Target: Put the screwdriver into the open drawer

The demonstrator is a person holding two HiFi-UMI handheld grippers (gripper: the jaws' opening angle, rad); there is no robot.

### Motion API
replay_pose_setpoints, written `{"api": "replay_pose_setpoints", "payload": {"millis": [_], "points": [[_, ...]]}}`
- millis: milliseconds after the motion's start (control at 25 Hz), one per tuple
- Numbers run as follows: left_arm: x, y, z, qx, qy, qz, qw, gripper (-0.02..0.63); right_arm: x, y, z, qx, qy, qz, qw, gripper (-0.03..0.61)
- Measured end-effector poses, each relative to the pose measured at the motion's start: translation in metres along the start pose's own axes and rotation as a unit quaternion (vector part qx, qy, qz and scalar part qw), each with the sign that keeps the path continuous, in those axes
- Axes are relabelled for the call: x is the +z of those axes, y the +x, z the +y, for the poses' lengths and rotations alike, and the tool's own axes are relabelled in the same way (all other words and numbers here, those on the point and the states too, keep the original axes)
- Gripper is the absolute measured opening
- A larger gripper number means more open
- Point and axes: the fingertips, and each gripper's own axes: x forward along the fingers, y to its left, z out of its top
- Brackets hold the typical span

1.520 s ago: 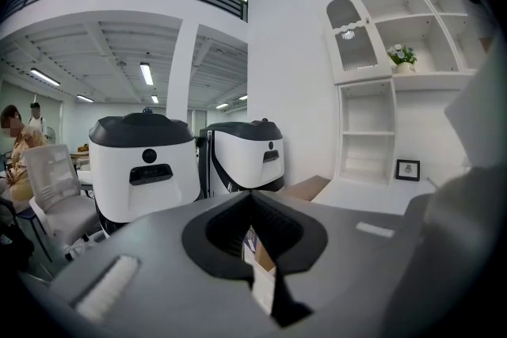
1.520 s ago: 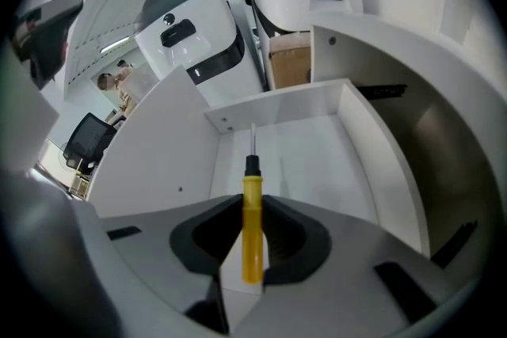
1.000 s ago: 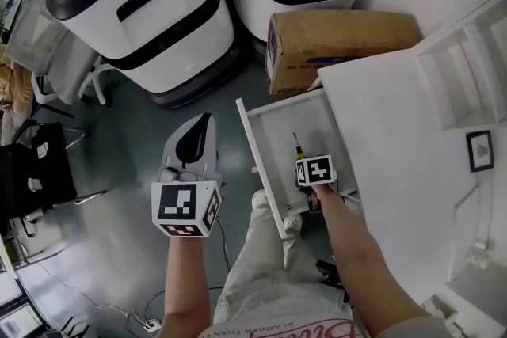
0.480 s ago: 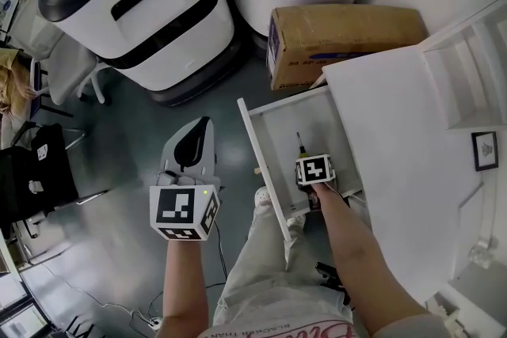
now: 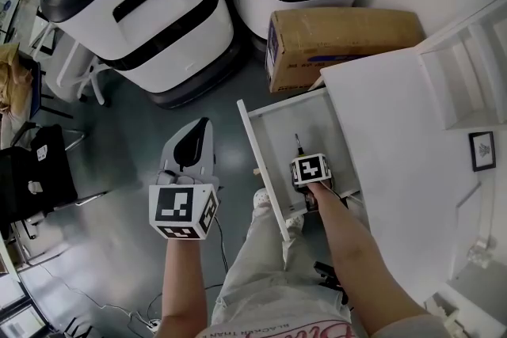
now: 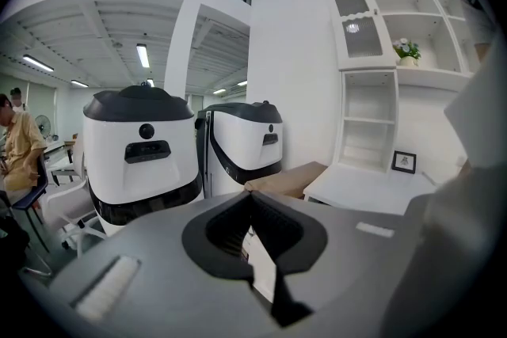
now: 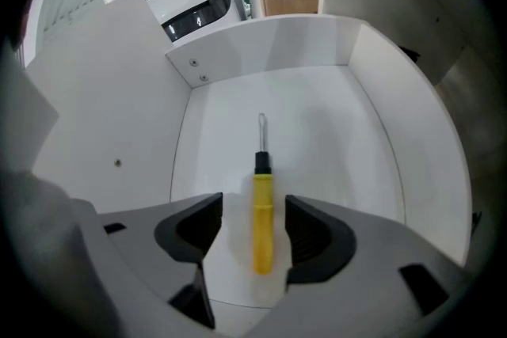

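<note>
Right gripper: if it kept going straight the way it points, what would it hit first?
Probably the floor of the white drawer. The right gripper points down into it, jaws opening, with the yellow-handled screwdriver lying loose between them.

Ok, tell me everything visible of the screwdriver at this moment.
The screwdriver has a yellow, plastic-looking handle, a black collar and a thin metal shaft. It lies flat on the white floor of the open drawer, shaft pointing away from the gripper. The right hand-held gripper straddles its handle, jaws opening, pads clear of it on both sides.
</note>
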Motion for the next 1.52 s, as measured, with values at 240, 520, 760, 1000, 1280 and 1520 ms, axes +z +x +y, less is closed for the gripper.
{"api": "replay_pose_setpoints", "payload": {"millis": [240, 520, 760, 1000, 1280, 1520], "points": [[0.011, -0.006, -0.005, -0.001, 0.003, -0.007, 1.0000, 0.011, 0.008, -0.016, 0.006, 0.004, -0.029, -0.005, 1.000, 0.275], [0.028, -0.014, -0.014, 0.001, 0.004, -0.022, 0.9997, 0.011, 0.015, -0.037, 0.005, 0.000, -0.048, -0.020, 0.999, 0.275], [0.044, -0.024, -0.024, 0.002, 0.003, -0.040, 0.9992, 0.011, 0.013, -0.057, 0.007, 0.011, -0.032, -0.027, 0.999, 0.275], [0.063, -0.037, -0.032, 0.004, 0.001, -0.061, 0.9982, 0.011, 0.017, -0.081, 0.013, 0.019, -0.052, -0.044, 0.998, 0.264], [0.078, -0.055, -0.034, 0.016, 0.003, -0.079, 0.9967, 0.011, 0.030, -0.117, 0.020, 0.013, -0.085, -0.086, 0.993, 0.145], [0.091, -0.070, -0.038, 0.024, 0.003, -0.097, 0.9950, 0.011, 0.039, -0.147, 0.021, 0.009, -0.101, -0.118, 0.988, 0.062]]}}
